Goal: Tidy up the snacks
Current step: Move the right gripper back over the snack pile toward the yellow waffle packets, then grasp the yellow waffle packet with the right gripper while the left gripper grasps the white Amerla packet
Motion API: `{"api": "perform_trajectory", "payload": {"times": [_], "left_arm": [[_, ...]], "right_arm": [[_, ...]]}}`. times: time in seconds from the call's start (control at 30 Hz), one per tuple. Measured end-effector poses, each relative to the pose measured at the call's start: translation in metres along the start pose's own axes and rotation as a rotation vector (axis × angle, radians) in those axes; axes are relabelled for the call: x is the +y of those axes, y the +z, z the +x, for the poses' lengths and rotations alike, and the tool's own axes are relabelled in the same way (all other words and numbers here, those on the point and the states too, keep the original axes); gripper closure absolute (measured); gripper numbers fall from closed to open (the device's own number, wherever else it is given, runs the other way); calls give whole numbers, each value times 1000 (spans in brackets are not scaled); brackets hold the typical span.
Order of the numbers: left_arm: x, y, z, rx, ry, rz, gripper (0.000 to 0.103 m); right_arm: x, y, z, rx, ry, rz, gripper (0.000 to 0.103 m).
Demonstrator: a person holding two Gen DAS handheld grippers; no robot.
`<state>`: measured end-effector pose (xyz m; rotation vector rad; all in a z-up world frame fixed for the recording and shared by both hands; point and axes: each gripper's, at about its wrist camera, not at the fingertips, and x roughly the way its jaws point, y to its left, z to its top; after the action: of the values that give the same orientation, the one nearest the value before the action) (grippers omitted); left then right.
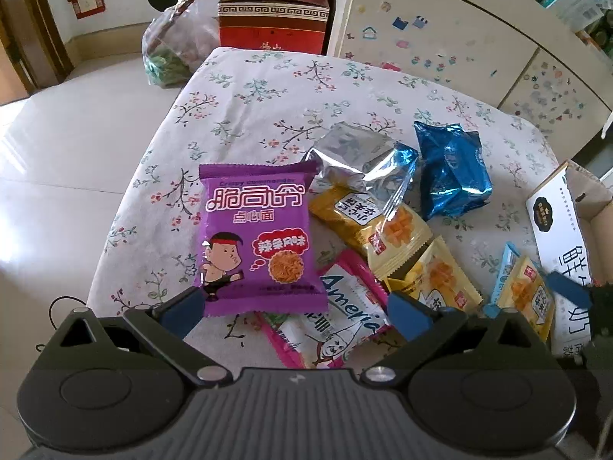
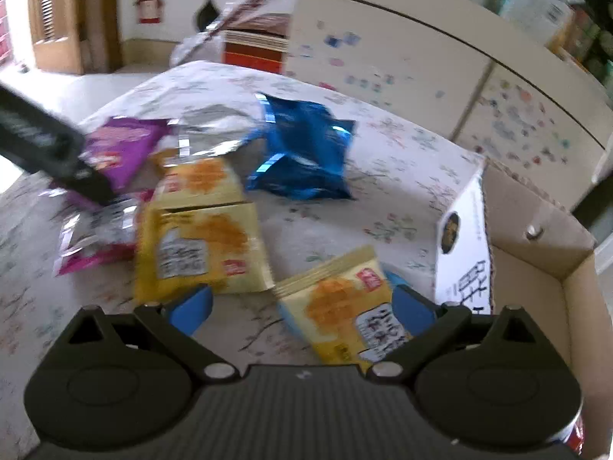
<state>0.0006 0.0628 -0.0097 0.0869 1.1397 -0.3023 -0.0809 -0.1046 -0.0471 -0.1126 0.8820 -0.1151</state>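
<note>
Lying on the flowered white tablecloth (image 1: pixel 245 88), the snacks are gathered in a loose heap. A purple crinkled noodle packet with a cartoon boy (image 1: pixel 258 237) is seen at the 9 o'clock edge of the heap, its lower corner touching the left blue fingertip of the left gripper (image 1: pixel 295 312), whose jaws are spread wide with nothing clamped between them. A pink-and-white packet (image 1: pixel 345 326) is partly tucked under the purple one. At 12 o'clock a silver foil pouch (image 1: pixel 356 157) overlaps two yellow cracker packets (image 1: pixel 383 230), and a shiny blue foil bag (image 1: pixel 452 172) lies just beside the pouch at 2 o'clock. A third yellow cracker packet (image 2: pixel 341 306) is found between the spread fingers of the right gripper (image 2: pixel 302 308), leaning against the right blue pad; the fingers are apart and not closed on it. At 3 o'clock of the heap stands an open brown cardboard box with a white printed side (image 2: pixel 536 260). Beyond the table, at 12 o'clock, a red carton (image 1: pixel 274 19) and a cream sticker-covered cabinet (image 1: pixel 440 38) are visible; the right view is blurred.
</note>
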Motion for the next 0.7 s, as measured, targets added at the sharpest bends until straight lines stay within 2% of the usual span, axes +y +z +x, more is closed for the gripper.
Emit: {"api": "perform_trajectory", "payload": {"times": [0.1, 0.2, 0.27, 0.33, 0.4, 0.53, 0.7], "left_arm": [[-3, -1, 3, 12, -9, 21, 0], [-4, -2, 5, 18, -11, 41, 0], [-2, -3, 8, 25, -5, 44, 0], [-1, -3, 11, 32, -5, 45, 0], [-2, -5, 14, 43, -9, 57, 0], [-6, -7, 18, 38, -17, 77, 0], [-20, -10, 26, 26, -27, 157, 0]], "right_arm": [[-2, -1, 8, 32, 30, 23, 2], [8, -3, 2, 46, 82, -45, 4], [16, -3, -5, 64, 168, -90, 5], [23, -3, -18, 71, 294, -134, 9], [23, -1, -25, 73, 361, -120, 10], [4, 2, -33, 58, 360, -79, 10], [-9, -1, -23, 101, 357, -7, 10]]}}
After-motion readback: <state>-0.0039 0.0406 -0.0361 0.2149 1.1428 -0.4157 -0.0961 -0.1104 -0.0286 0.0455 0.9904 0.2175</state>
